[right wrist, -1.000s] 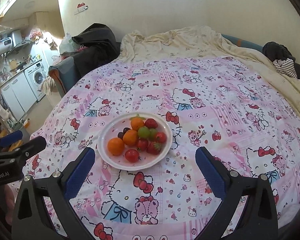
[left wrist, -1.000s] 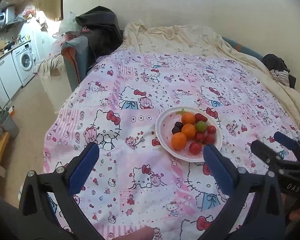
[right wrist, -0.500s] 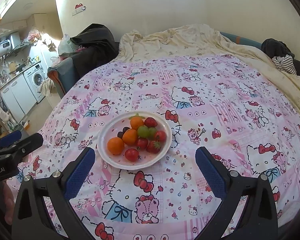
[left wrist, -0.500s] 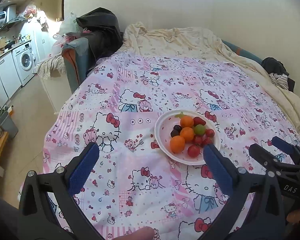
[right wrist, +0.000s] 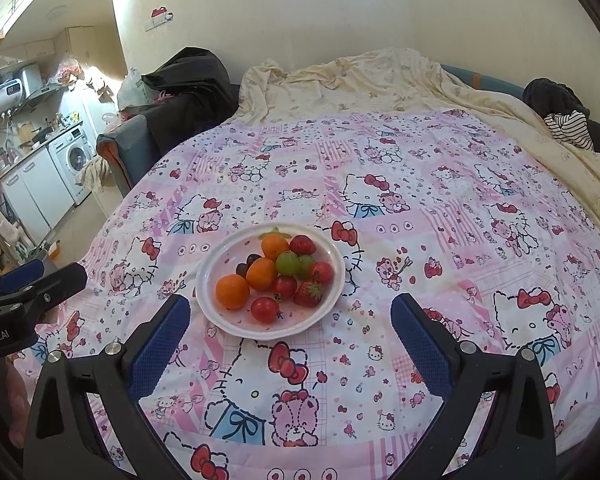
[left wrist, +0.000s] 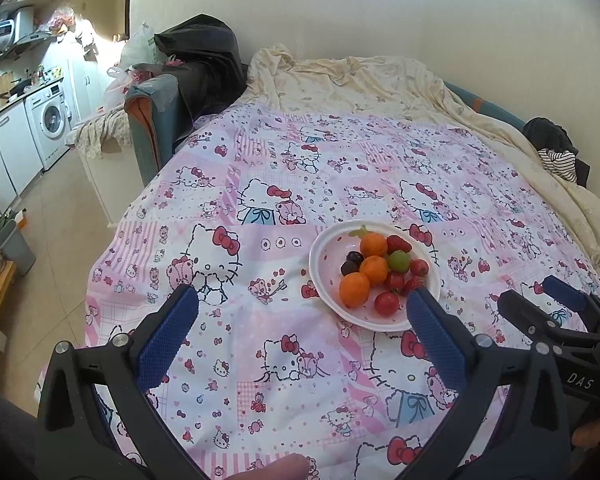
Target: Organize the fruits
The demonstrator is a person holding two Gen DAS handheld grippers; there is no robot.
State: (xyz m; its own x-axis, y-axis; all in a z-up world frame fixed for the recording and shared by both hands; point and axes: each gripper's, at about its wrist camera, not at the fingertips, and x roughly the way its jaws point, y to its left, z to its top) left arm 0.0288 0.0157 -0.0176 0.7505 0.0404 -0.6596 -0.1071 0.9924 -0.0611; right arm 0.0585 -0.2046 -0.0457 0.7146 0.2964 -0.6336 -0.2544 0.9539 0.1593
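A white plate (left wrist: 324,256) (right wrist: 216,264) sits on the pink cartoon-print cloth. It holds three oranges (right wrist: 232,291), strawberries (right wrist: 302,245), cherry tomatoes (right wrist: 264,309), green grapes (right wrist: 287,263) and dark grapes (right wrist: 247,264). My left gripper (left wrist: 302,306) is open and empty, above the cloth just left of and in front of the plate. My right gripper (right wrist: 290,314) is open and empty, hovering over the plate's near edge. Each gripper also shows at the edge of the other's view: the right one (left wrist: 548,304) and the left one (right wrist: 28,284).
A cream blanket (right wrist: 360,80) covers the far side. Dark clothes lie at the back right (right wrist: 556,100). A chair with a black bag (left wrist: 172,120) stands off the left edge. A washing machine and cabinets (left wrist: 48,120) are further left.
Both grippers have lifted and pulled back slightly, so the plate sits a little lower in both views. Both stay open and empty. The fruit has not moved.
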